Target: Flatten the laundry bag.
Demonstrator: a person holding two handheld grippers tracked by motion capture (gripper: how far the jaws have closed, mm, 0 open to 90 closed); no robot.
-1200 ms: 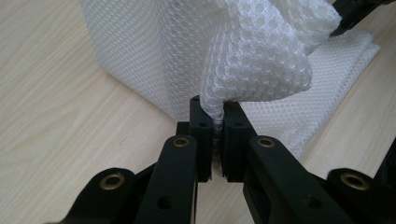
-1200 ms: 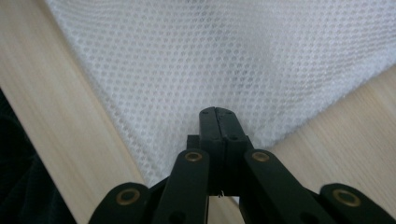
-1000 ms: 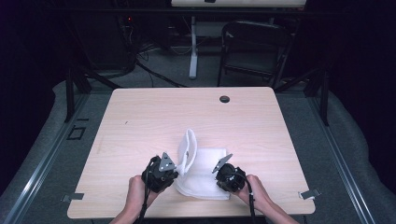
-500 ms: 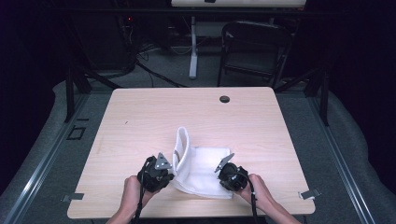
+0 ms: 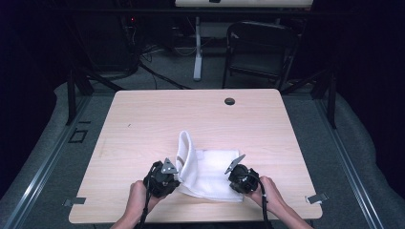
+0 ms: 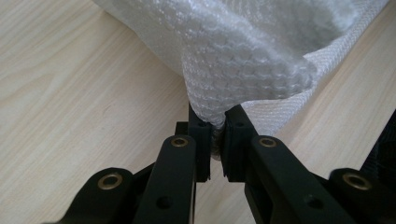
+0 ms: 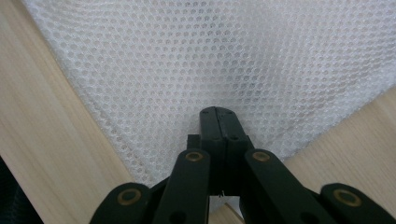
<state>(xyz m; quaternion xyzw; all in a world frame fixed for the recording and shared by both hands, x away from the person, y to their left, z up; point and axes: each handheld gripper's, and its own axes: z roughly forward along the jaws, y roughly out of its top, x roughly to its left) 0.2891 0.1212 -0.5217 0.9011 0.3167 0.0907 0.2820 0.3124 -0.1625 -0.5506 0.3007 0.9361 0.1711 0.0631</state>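
White mesh cloth (image 5: 210,174) on wooden table (image 5: 153,124), near front edge, both grippers at its near corners.

Left gripper (image 5: 162,179): jaws clamped on a bunched corner of cloth, lifted into a standing fold; the left gripper view (image 6: 215,135) shows fabric pinched between the pads, not resolvable from above. Right gripper (image 5: 242,179): jaws pressed together over the flat right part; the right gripper view (image 7: 218,122) does not settle whether a layer is caught. Cloth's near edge lies close to the table front; wide bare wood behind and to both sides, up to the grommet hole (image 5: 229,101).
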